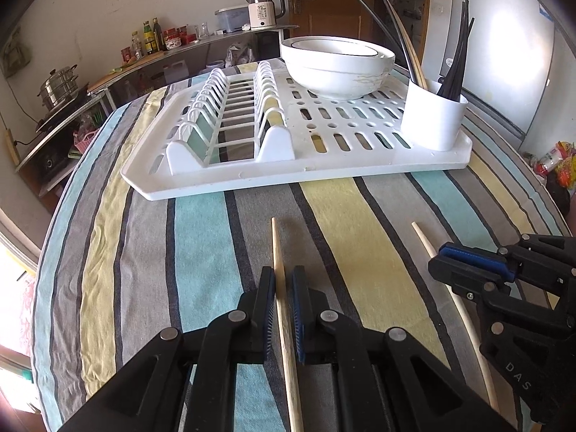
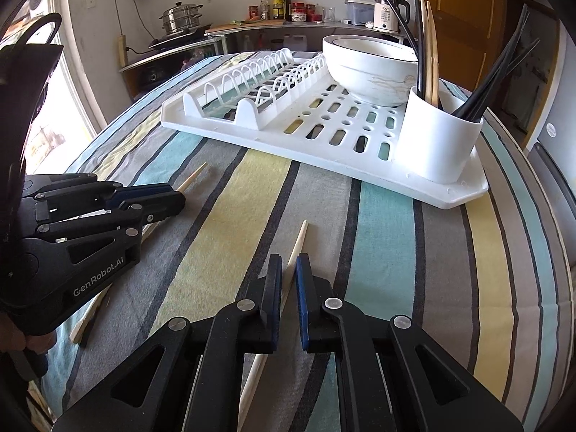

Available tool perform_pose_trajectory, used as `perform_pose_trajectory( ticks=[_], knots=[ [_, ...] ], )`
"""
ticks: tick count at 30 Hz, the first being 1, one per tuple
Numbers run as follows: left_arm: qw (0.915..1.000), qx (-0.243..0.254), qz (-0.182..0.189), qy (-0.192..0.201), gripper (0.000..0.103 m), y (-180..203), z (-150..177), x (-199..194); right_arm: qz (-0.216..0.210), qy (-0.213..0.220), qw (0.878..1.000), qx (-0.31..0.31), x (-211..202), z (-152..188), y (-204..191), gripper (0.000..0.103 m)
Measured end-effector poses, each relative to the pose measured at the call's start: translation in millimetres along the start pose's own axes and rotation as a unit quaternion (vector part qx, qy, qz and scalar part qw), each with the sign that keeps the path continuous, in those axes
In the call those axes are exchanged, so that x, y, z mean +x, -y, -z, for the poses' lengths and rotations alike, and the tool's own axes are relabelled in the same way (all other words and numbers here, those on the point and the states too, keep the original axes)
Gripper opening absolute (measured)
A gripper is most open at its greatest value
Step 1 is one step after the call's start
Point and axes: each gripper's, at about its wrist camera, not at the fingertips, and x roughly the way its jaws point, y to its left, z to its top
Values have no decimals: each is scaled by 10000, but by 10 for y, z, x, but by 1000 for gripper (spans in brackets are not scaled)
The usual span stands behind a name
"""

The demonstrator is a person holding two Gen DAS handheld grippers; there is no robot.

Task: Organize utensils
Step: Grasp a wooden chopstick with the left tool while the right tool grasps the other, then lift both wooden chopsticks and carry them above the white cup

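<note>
Both claws are clamped on wooden chopsticks lying on the striped tablecloth (image 1: 216,237) in front of the white drying rack (image 1: 324,169). From the left wrist view, the left gripper (image 1: 283,309) pinches one chopstick (image 1: 278,248), its tip aimed at the rack; the right gripper (image 1: 441,264) grips a second chopstick (image 1: 424,239) just beside it. From the right wrist view, the right gripper (image 2: 288,298) holds its chopstick (image 2: 298,241) short of the rack's white utensil cup (image 2: 435,144), which already carries several dark and two pale sticks beside two nested bowls (image 2: 370,68). Pickup appears complete; next comes lifting both chopsticks and tipping them upright into the cup.
</note>
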Motion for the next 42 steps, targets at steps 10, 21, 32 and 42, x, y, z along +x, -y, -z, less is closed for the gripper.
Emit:
perform_pose_trajectory(
  ticks=[10,21,32,42],
  knots=[
    [9999,33,37,113,6,19,-1,0,-120,50,9999,78,-24,12,29,5],
    [9970,-50,453,624,6,74,-43,-451,-245,500,9984,33,-372,-34,12,5],
    [9911,-388,1040,732,6,68,-66,-727,-405,862,9953,192,-710,-64,132,5],
    [9971,-226,695,-235,6,179,99,-169,-339,50,9989,318,-213,71,268,5]
  ],
)
